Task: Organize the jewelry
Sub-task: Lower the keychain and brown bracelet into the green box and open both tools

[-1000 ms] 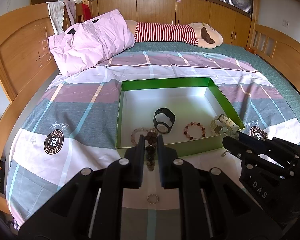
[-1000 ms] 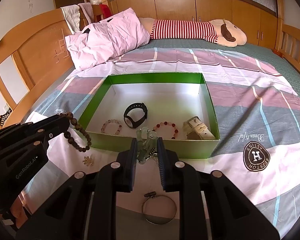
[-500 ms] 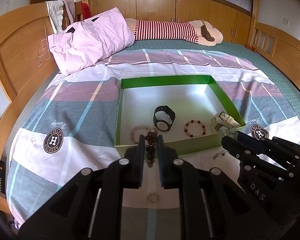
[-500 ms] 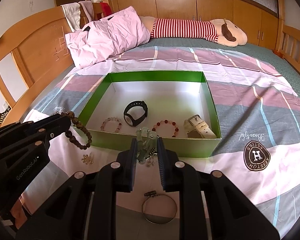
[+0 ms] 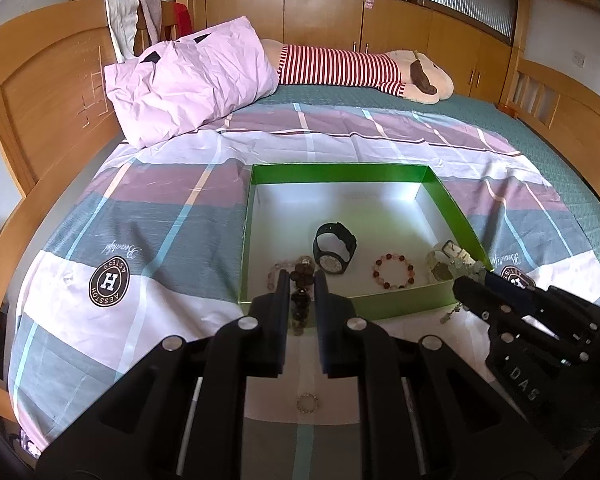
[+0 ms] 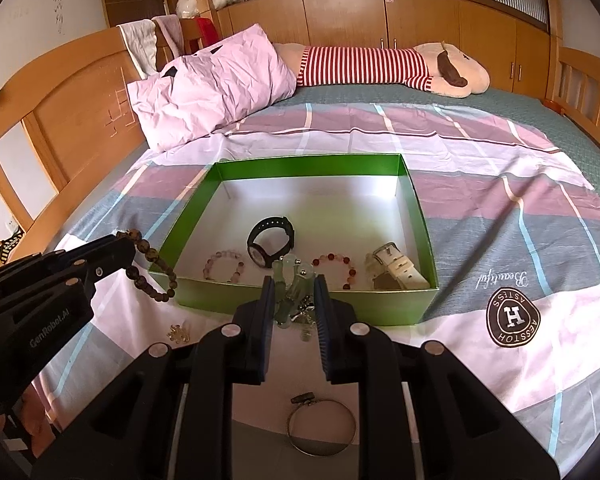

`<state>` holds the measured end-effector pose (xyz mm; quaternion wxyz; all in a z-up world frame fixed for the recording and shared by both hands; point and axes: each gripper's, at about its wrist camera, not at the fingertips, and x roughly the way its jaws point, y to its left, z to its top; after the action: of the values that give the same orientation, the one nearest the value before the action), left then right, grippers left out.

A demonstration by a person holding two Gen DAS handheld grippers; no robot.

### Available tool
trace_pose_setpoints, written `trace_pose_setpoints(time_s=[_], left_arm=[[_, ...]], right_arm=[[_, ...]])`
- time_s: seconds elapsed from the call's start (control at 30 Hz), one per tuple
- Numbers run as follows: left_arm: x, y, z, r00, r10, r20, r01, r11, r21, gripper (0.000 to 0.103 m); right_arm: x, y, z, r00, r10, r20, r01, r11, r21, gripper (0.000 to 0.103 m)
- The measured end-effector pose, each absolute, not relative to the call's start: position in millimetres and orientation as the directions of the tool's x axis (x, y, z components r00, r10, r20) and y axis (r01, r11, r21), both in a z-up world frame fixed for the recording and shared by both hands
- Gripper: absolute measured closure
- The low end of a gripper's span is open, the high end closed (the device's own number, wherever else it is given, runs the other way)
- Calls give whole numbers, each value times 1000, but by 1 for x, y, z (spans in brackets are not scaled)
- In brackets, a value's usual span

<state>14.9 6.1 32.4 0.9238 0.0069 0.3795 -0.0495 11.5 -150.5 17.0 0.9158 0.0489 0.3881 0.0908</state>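
Left gripper [image 5: 302, 292]: jaws clamped on a dark bead bracelet [image 6: 152, 264], which hangs in a loop just outside the near left corner of the green box [image 5: 444, 302]. Held raised, I judge, so the loop clears the box wall before going in.
Small ring [image 5: 307, 403]: lies on the bed cover near the bed's front edge, below the left gripper, not yet collected.
Gold charm [image 6: 179, 333]: on the cover just outside the box's near wall, left of centre.
Box contents, left to right: pale pink bracelet [image 6: 224, 266], black watch [image 6: 270, 240], red bead bracelet [image 6: 335, 268], white watch [image 6: 394, 270], set in a row along the near wall with the far half of the box bare; this looks like deliberate side-by-side sorting.
Right gripper [image 6: 295, 300]: jaws pinched together on a pale green bead piece with a dangling metal chain [image 6: 294, 292], poised over the near wall of the box, right of centre.
Wire bangle [image 6: 321, 426]: on the cover by the front edge, beneath the right gripper.
Change from the earlier frames: very little. Both grips are unchanged and the same pieces sit in the box; in the left view the box lies slightly lower and closer than a second ago.
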Motion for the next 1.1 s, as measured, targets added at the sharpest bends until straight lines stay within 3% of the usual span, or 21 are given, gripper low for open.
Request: trace_pose_setpoints(time_s=[0.43,0.8,0.87,0.9,0.93,1.1], left_arm=[[58,21,51,714,-141,-686,94,990,-105,91],[103,36,12,612,-191,-767,45,977,-208,91],[100,33,9,601,-192,-776,54,978,-200,91],[95,29,10,605,-183,-775,67,981,-179,91],[92,27,11,610,-175,-773,77,984,-162,91],[57,23,15,606,-159,-780,116,987,-112,88]], right_arm=[[42,-157,36,716,226,-660,-116,972,206,83],[80,-170,-6,636,221,-739,-31,965,262,82],[80,-169,-8,623,223,-750,-39,966,256,75],[78,-169,-7,628,216,-748,-32,967,252,57],[76,-170,-4,635,214,-742,-25,966,258,46],[53,-175,8,603,278,-748,-45,948,316,46]])
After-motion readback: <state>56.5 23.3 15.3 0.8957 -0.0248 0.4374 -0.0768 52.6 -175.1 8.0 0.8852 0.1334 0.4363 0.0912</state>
